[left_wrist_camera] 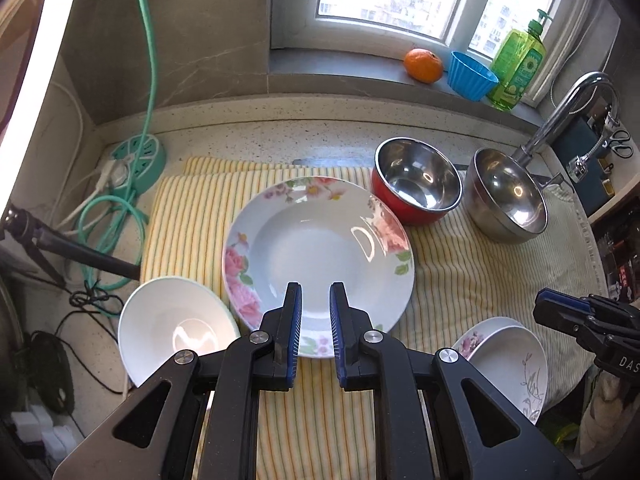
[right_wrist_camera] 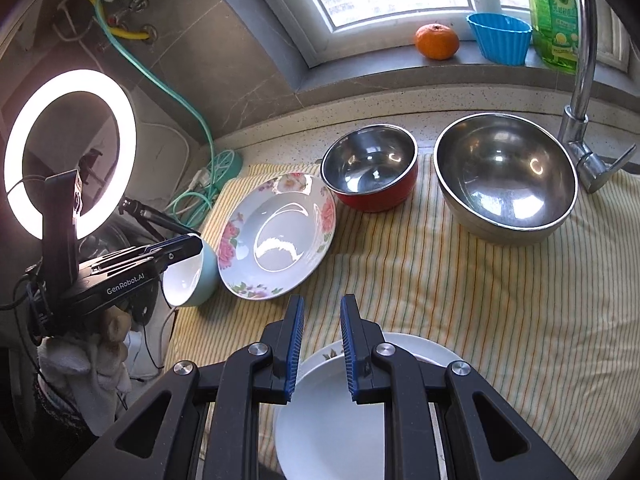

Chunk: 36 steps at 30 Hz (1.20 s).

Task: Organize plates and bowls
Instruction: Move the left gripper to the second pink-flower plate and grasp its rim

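A floral deep plate (left_wrist_camera: 316, 248) lies on the striped cloth (left_wrist_camera: 192, 216); it also shows in the right wrist view (right_wrist_camera: 276, 236). My left gripper (left_wrist_camera: 316, 292) is open and empty over its near rim. A white bowl with a teal outside (left_wrist_camera: 172, 328) sits to its left, also seen from the right (right_wrist_camera: 188, 276). A red steel-lined bowl (left_wrist_camera: 416, 180) and a large steel bowl (left_wrist_camera: 508, 196) stand behind. My right gripper (right_wrist_camera: 322, 306) is open and empty above two stacked white plates (right_wrist_camera: 332, 420), which the left view shows at lower right (left_wrist_camera: 508, 360).
A faucet (right_wrist_camera: 580, 120) rises at the right. The windowsill holds an orange (left_wrist_camera: 423, 65), a blue cup (left_wrist_camera: 470, 74) and a green soap bottle (left_wrist_camera: 518, 64). A teal power strip (left_wrist_camera: 138, 160) and cables lie at the left. A ring light (right_wrist_camera: 68, 152) stands far left.
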{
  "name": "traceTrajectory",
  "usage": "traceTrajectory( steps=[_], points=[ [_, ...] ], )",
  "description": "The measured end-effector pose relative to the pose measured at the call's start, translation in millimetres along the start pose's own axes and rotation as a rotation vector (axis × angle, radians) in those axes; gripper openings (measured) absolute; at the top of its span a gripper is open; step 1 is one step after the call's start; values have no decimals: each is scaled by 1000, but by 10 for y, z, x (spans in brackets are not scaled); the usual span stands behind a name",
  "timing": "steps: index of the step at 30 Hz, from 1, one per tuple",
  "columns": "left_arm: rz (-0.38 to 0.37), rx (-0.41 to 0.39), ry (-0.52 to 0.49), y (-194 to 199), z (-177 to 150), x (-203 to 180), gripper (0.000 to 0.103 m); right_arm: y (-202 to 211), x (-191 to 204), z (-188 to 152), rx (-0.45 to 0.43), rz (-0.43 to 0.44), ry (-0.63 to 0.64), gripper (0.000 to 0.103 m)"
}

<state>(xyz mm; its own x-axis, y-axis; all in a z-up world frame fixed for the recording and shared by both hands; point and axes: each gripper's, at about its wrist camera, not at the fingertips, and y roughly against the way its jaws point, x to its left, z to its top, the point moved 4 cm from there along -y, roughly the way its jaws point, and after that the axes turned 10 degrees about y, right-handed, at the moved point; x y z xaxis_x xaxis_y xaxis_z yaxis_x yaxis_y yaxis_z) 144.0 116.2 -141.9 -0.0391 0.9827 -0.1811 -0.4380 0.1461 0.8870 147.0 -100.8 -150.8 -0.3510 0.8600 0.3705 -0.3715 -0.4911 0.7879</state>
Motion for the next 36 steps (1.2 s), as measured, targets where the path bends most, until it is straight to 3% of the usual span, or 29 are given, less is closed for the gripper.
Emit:
traceTrajectory(
  steps=[10, 24, 36],
  points=[
    [-22, 78, -58, -455, 394, 227, 13, -467, -108, -27, 43, -28, -200, 21],
    [-3, 144, 17, -797, 606, 585, 13, -904, -4, 127, 123, -2, -187, 22],
    [-33, 184, 39, -946, 663, 646, 13, -1105, -61, 176, 161, -13, -187, 22]
  ],
)
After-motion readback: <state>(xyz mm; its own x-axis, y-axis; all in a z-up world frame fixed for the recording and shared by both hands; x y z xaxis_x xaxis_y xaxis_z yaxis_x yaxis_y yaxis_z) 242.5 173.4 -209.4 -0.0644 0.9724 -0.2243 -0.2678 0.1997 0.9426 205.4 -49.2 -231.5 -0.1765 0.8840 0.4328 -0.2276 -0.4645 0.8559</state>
